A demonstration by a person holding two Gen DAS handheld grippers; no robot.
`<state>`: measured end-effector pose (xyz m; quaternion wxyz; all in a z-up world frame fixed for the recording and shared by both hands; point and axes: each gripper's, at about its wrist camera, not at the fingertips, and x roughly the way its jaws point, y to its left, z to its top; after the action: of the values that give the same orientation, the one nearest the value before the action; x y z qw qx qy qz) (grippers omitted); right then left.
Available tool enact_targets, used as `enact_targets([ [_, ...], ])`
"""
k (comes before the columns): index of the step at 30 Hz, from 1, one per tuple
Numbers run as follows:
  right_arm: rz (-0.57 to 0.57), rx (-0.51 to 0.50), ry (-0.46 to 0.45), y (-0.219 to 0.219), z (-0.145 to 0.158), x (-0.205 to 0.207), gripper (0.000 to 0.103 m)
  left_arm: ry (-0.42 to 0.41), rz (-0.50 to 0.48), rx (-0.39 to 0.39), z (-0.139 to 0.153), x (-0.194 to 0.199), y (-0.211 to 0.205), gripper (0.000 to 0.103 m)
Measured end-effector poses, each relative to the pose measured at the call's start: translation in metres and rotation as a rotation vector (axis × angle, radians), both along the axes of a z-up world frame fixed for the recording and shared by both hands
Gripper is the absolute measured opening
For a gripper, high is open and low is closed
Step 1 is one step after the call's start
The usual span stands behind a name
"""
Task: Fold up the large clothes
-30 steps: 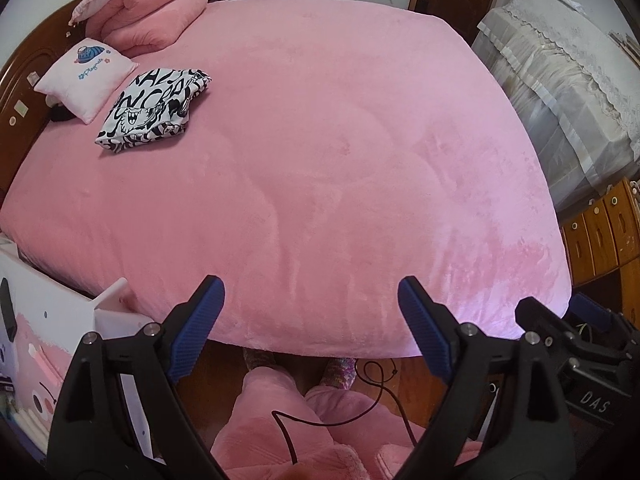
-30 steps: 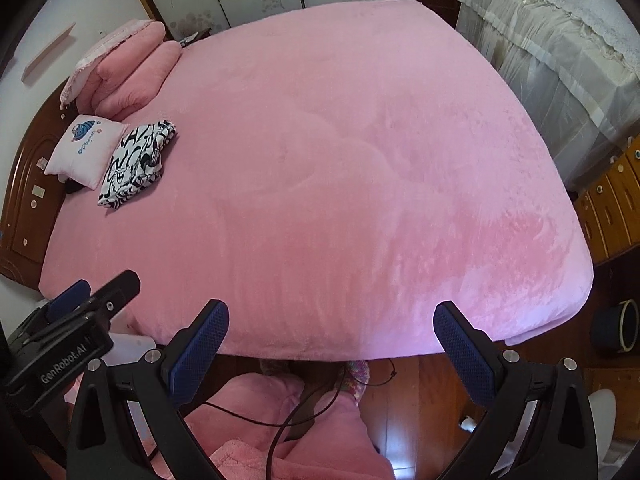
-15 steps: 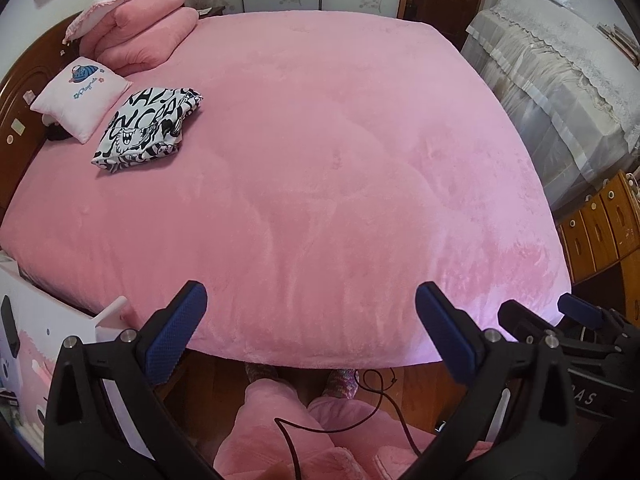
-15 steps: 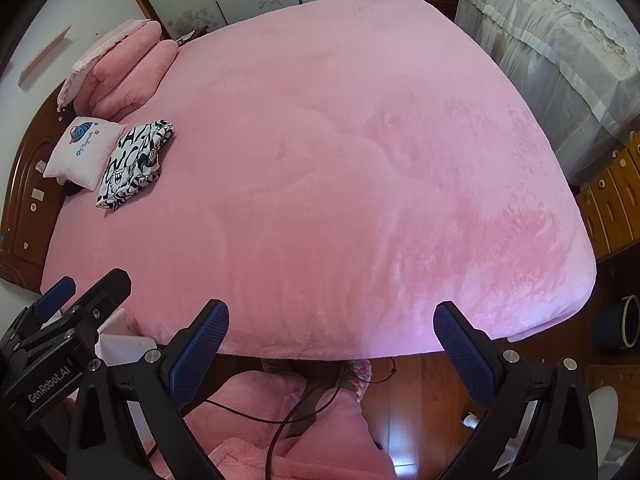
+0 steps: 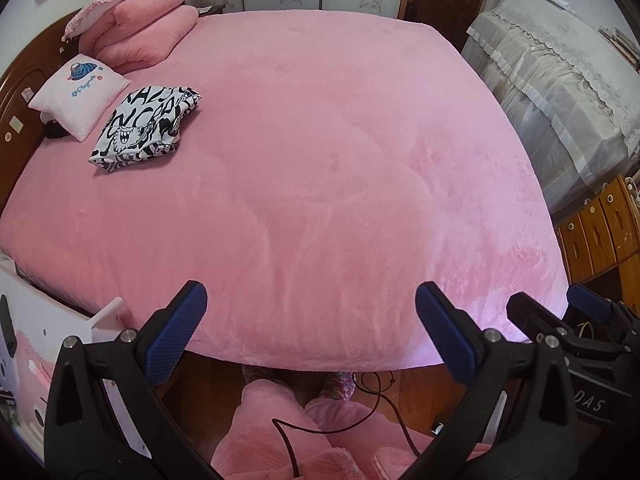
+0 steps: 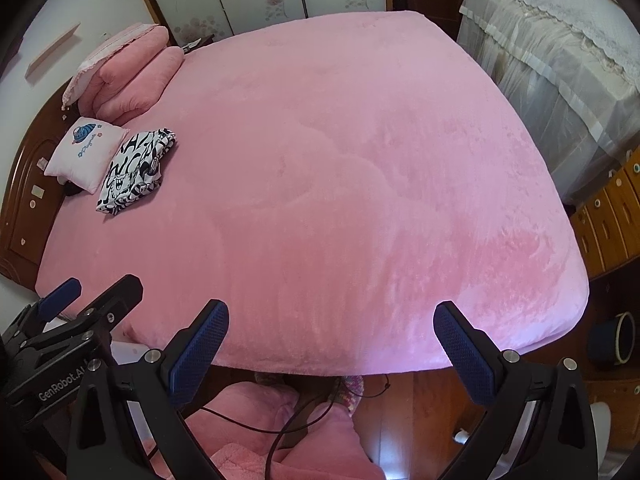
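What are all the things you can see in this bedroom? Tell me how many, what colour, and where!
bed cover: one, pink, spread over the whole bed
folded garment: one, black-and-white print, on the bed next to the small pillow
small pillow: one, pale pink with a blue picture, by the headboard
big pillows: stacked, pink, far corner of the bed
headboard: one, dark brown wood, at the left
covered furniture: one, under cream lace cloth, right of the bed
drawers: wooden, brown, right of the bed
person's legs: two, in pink fleece, at the foot of the bed
left claw: one, black with blue pads, open and empty
right claw: one, black with blue pads, open and empty
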<state>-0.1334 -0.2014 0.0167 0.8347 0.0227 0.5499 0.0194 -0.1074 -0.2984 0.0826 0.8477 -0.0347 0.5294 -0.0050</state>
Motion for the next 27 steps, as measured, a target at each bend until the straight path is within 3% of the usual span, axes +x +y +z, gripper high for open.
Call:
enact_targets([
  [27,0.009,0.001,0.003,0.0040,-0.0031,0.0020,0.103,-0.005,0.022,0.009,-0.0032,0.0054,0.0033,0.103],
])
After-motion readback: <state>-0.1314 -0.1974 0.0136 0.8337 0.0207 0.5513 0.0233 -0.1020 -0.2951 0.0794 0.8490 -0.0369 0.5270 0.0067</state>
